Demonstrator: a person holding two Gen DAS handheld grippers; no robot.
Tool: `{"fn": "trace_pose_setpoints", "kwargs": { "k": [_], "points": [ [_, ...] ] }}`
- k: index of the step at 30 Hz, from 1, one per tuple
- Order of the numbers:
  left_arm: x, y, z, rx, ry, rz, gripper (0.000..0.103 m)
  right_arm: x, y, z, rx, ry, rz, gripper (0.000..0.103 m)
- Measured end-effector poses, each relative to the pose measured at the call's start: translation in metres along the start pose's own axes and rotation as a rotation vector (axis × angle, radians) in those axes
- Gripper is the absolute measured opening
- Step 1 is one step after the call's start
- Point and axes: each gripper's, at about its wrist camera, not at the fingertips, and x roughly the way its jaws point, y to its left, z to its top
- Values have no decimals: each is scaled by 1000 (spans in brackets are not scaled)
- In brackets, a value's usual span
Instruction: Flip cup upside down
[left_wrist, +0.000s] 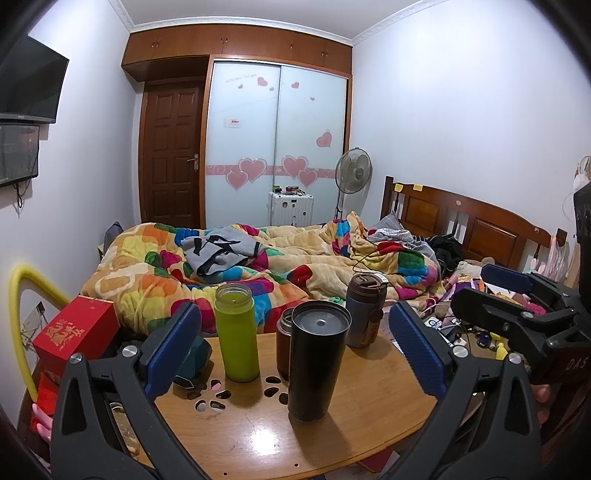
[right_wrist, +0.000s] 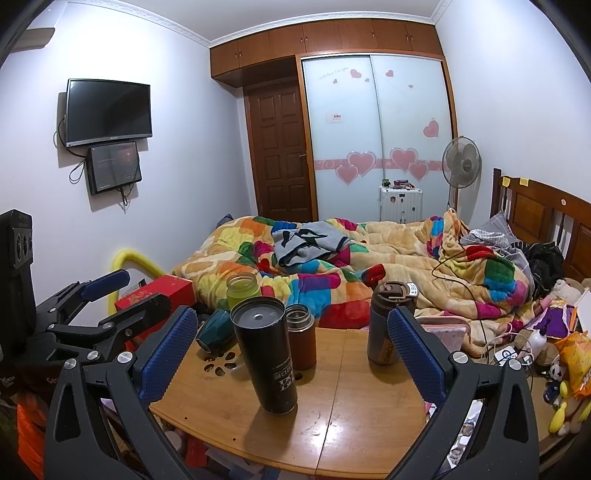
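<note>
I see the black cup (left_wrist: 318, 360) standing on the wooden table (left_wrist: 369, 417), and its printed lettering reads inverted in the right view, so it may already stand flipped; I can't settle that. Just behind the black cup are a brown flask (left_wrist: 283, 345) and a green bottle (left_wrist: 236, 332). My left gripper (left_wrist: 291, 350) and right gripper (right_wrist: 288, 354) both gape wide, holding nothing, the black cup between their pads.

Black cup (left_wrist: 317, 360) at desk (left_wrist: 369, 417) centre; lime-green bottle (left_wrist: 236, 332) at ten o'clock; multicoloured patchwork blanket (left_wrist: 258, 266) beyond; blue-padded jaws.
</note>
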Motion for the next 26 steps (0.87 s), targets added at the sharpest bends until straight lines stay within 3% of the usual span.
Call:
{"fn": "trace_pose_setpoints", "kwargs": {
  "k": [26],
  "points": [
    [6, -1, -3, -57, 31, -42, 103, 3, -5, -3, 12, 13, -5, 103]
  ]
}}
